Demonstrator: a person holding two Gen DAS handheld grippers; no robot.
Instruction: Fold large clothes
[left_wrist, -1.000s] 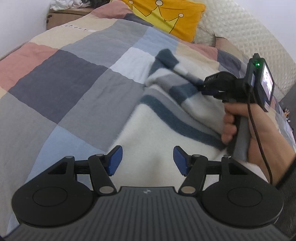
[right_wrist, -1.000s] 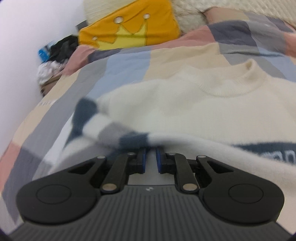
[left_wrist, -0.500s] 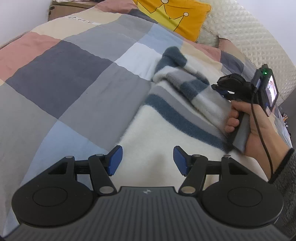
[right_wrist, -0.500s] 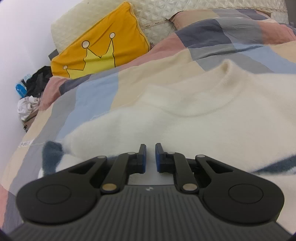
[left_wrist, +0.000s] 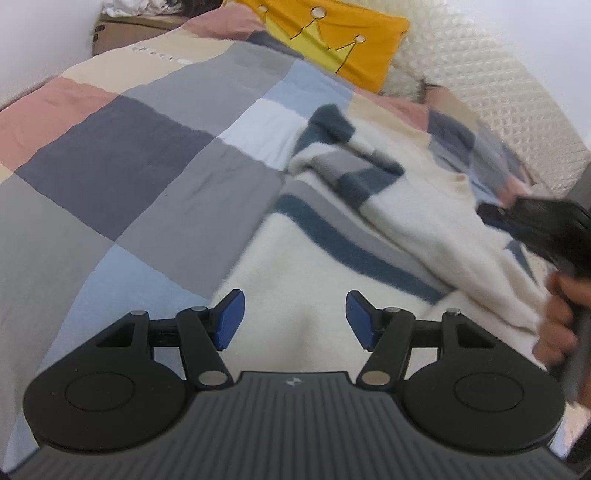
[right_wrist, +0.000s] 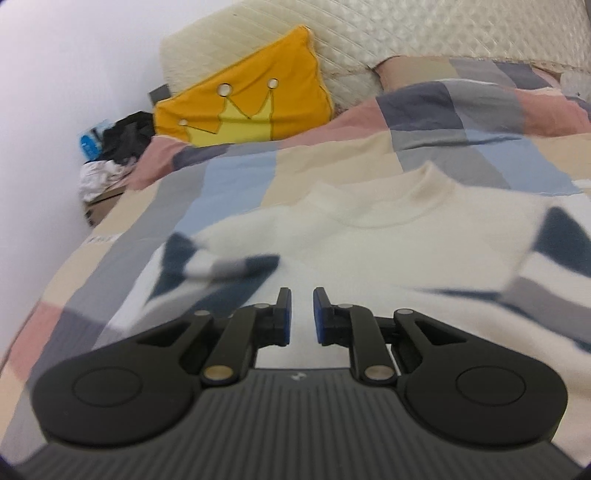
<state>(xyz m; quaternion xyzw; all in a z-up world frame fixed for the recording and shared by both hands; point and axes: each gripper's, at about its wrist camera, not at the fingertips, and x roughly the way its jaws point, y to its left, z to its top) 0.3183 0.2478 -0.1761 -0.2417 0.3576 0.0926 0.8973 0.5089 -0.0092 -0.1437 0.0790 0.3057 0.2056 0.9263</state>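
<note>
The cream sweater (right_wrist: 369, 266) lies spread on the bed (left_wrist: 122, 173), collar toward the headboard, most likely so that its whole outline can be reached for folding. 1 striped sleeve (left_wrist: 343, 162) is already laid in across the chest, which suggests the fold is being built from the sides inward. The other sleeve (right_wrist: 554, 258) lies out at the right side of the right wrist view and, as far as the blur allows, is not yet folded in.

The left claw (left_wrist: 293, 319) hangs over the lower hem with its jaws wide apart and nothing between them; I judge it is waiting there to take the hem. The right claw (right_wrist: 300, 314) is above the chest, its jaws opening from a narrow gap, and no cloth is between them, so the sleeve it stands near lies free. In the left wrist view that claw is only a dark blur with the person's hand (left_wrist: 557, 325) on its handle.

Count: 1 sweater, 2 sleeves, 2 claws, 1 hand in view. 1 yellow cushion (right_wrist: 243, 107) with a crown leans at the head of the bed, well apart from the sweater. A pile of clothes (right_wrist: 110, 155) sits on a box beside the bed; I cannot count its pieces.
</note>
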